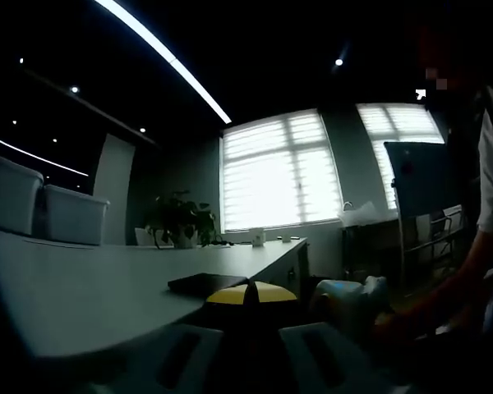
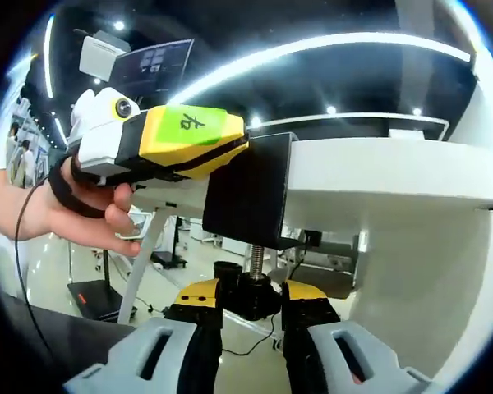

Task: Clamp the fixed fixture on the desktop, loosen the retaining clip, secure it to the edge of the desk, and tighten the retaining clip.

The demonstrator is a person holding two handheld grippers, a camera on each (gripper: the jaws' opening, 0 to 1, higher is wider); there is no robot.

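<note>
The black clamp fixture (image 2: 248, 190) sits over the edge of the white desk (image 2: 378, 176). Its threaded screw (image 2: 255, 258) hangs below, ending in a black knob (image 2: 255, 297). My right gripper (image 2: 255, 300) looks up from under the desk, its yellow-tipped jaws pressed against both sides of the knob. My left gripper (image 2: 230, 152), yellow with a green label and held by a hand (image 2: 57, 213), grips the fixture's top from the left. In the left gripper view the fixture's dark top plate (image 1: 207, 284) lies on the desk (image 1: 90, 287), with my left gripper (image 1: 251, 294) shut on it.
Two pale storage boxes (image 1: 41, 205) stand at the desk's far left, with a potted plant (image 1: 181, 222) and a small cup (image 1: 257, 236) at its far end. A person's arm (image 1: 444, 295) reaches under the desk on the right. A desk leg (image 2: 144, 263) stands below.
</note>
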